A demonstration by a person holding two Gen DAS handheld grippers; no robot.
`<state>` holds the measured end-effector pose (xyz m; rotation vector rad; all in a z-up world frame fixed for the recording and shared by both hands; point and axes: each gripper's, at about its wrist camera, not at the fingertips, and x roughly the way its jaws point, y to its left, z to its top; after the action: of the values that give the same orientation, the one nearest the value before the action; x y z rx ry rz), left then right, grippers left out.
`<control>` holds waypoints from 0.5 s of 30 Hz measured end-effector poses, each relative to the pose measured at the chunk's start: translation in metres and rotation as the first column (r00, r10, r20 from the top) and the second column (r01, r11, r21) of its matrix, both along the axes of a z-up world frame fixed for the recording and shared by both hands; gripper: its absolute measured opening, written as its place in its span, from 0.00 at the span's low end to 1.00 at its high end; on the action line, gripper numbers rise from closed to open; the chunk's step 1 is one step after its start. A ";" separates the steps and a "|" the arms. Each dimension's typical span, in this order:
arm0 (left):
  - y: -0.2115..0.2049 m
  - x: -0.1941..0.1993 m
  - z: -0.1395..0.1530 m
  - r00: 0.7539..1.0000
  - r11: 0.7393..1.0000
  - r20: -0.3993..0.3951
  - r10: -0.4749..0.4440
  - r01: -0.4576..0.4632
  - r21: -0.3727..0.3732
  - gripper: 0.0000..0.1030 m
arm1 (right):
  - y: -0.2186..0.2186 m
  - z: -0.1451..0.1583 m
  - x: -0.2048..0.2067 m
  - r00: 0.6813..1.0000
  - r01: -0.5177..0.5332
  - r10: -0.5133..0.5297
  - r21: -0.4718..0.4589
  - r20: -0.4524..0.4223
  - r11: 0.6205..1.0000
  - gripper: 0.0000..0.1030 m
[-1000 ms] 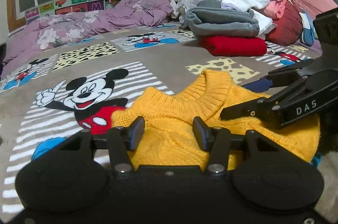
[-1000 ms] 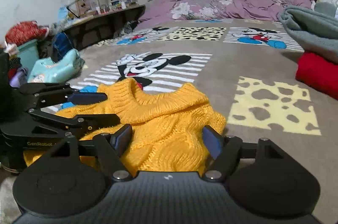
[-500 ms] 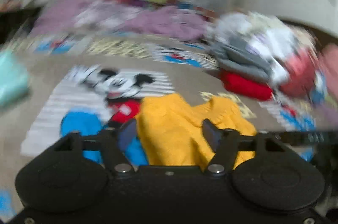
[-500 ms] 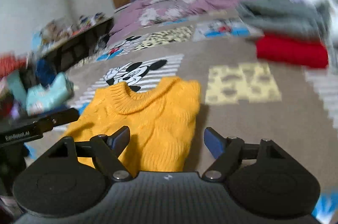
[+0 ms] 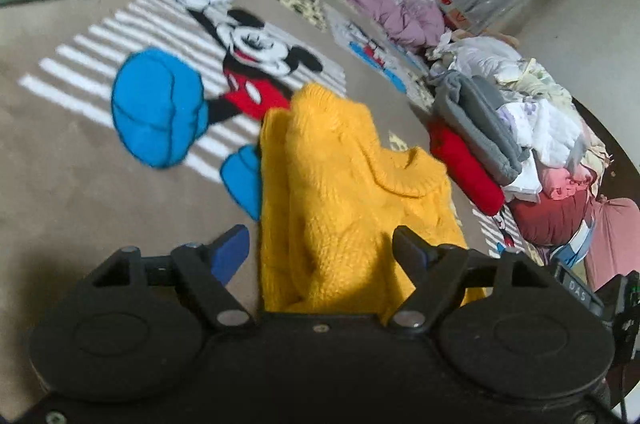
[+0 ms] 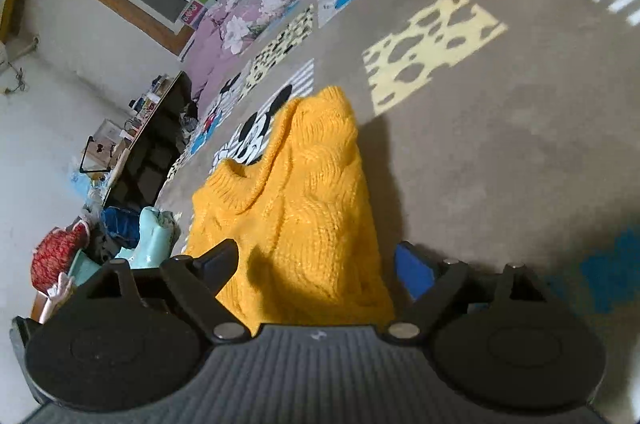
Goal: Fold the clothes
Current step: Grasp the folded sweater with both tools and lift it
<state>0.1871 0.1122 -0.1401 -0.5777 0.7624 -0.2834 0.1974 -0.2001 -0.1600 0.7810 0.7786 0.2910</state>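
Two tongs hang over one yellow sweater (image 5: pixel 344 184), which lies on the brown cartoon-print bedspread (image 5: pixel 60 160) in a narrow bundle, its sides turned in and the ribbed collar (image 5: pixel 404 176) facing up. Off to the side we see a red folded garment (image 5: pixel 464 168) with a grey one (image 5: pixel 476 116) on top, beside a loose heap of other clothes (image 5: pixel 548 120).

We judge the sweater to be soft, thick and fairly light: a chunky cable knit that will sag and stretch if we lift it by a single point, but whose rough surface should not slip from the pads. We would take hold at the near edge with both tongs, well apart, or at the two outer corners, so the layers travel together and the bundle does not fall open. Whether it needs one more fold or is already done and ready to go on the stack, we cannot settle from this look.

Our left tongs (image 5: pixel 320 252) are spread wide, fingers straddling the near end of the sweater with nothing pinched; whether they brush the wool, we cannot tell. Our right tongs (image 6: pixel 316 264) are likewise spread wide over the near edge, one finger over the knit, the other over bare bedspread, gripping nothing.
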 end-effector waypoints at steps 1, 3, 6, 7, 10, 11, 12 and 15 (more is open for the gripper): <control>-0.002 0.003 -0.002 1.000 1.000 -0.014 -0.004 0.004 -0.004 0.77 | 0.001 -0.003 0.004 1.000 -0.007 0.007 -0.008 -0.010 1.000 0.82; -0.006 0.010 -0.007 0.999 1.000 -0.041 -0.013 0.012 -0.013 0.77 | 0.004 -0.006 0.009 1.000 -0.024 0.024 -0.023 -0.011 0.999 0.85; -0.014 0.018 -0.008 0.997 1.000 -0.068 -0.028 0.028 -0.004 0.81 | 0.011 -0.006 0.017 0.998 -0.059 0.058 -0.063 -0.008 0.996 0.89; -0.015 0.021 -0.008 0.997 1.000 -0.075 -0.028 0.027 -0.004 0.83 | 0.014 -0.004 0.019 0.998 -0.070 0.070 -0.081 -0.009 0.994 0.90; -0.016 0.027 -0.010 0.995 0.999 -0.092 -0.030 0.028 -0.018 0.84 | 0.017 -0.003 0.026 0.996 -0.092 0.092 -0.092 -0.006 0.991 0.89; -0.015 0.029 -0.011 0.995 0.999 -0.096 -0.031 0.029 -0.025 0.84 | 0.017 -0.004 0.028 0.995 -0.100 0.100 -0.080 -0.005 0.992 0.89; -0.014 0.029 -0.012 0.995 0.999 -0.096 -0.035 0.032 -0.028 0.84 | 0.017 -0.004 0.030 0.994 -0.107 0.107 -0.069 -0.004 0.992 0.88; -0.012 0.026 -0.012 0.995 0.998 -0.092 -0.042 0.037 -0.052 0.81 | 0.016 -0.007 0.032 0.993 -0.114 0.114 -0.035 0.004 0.993 0.82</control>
<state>0.2136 0.0999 -0.1516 -0.6272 0.8595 -0.3144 0.2296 -0.1840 -0.1669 0.7034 0.8222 0.3809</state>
